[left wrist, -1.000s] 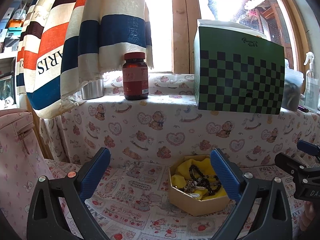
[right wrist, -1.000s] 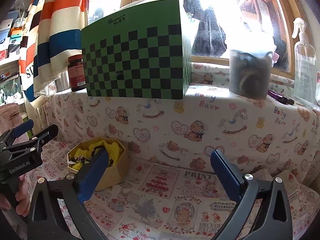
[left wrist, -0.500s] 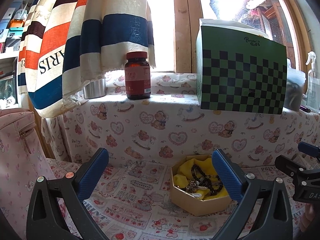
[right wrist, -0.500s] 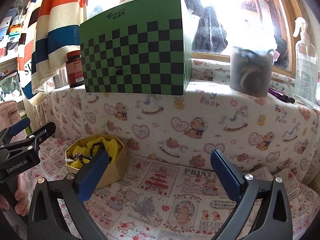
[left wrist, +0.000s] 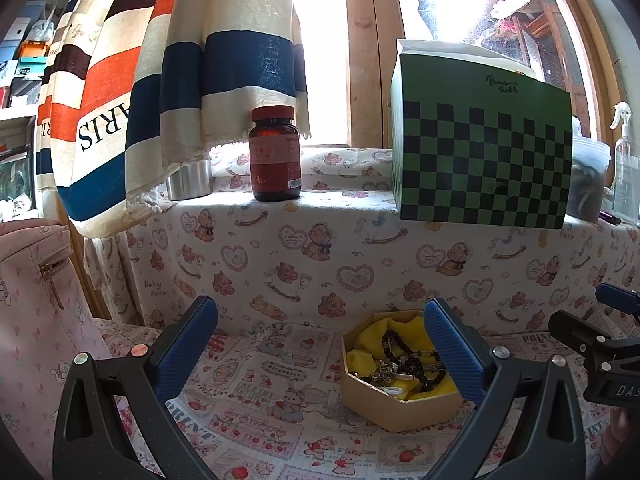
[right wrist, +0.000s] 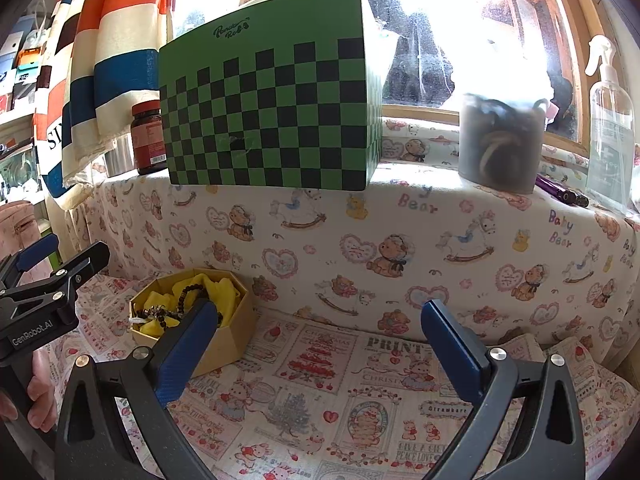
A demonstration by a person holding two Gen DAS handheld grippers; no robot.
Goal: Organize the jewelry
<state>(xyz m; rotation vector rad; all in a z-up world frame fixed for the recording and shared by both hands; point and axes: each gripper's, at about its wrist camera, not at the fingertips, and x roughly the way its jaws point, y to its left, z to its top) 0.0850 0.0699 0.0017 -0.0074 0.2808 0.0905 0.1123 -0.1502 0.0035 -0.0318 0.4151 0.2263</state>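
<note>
Jewelry (left wrist: 404, 364) lies heaped in a small hexagonal box (left wrist: 400, 408) lined with yellow cloth (left wrist: 360, 360): a string of dark beads (right wrist: 188, 294) looped over some silvery pieces whose kind is too small to tell. The box sits on the tabletop (right wrist: 360, 420), which is covered in a printed cloth with bears, hearts and strawberries, close to the draped step that rises behind it.

Both claws hang above the tabletop with nothing in them. The left claw (left wrist: 320, 348) has its blue-padded fingers (left wrist: 188, 348) spread wide apart; in the left wrist view the box shows just inside its right-hand finger, partly hidden by it. The right claw (right wrist: 320, 352) is likewise spread wide, and in its own view the box sits behind its left-hand finger, with bare printed cloth between the two pads. Each claw appears at the edge of the other's view, the left one held by a hand (right wrist: 36, 392) whose fingers curl round the grip.

On the ledge above stand a green and black checkered box (left wrist: 480, 160), a dark red-labelled jar (left wrist: 275, 156), a metal cup (left wrist: 190, 180) half under the hem of a striped curtain (left wrist: 200, 60), a cloudy tub (right wrist: 500, 140), a clear spray bottle (right wrist: 610, 128) and a purple pen (right wrist: 560, 190). A pink bag (left wrist: 32, 320) stands at the left edge
</note>
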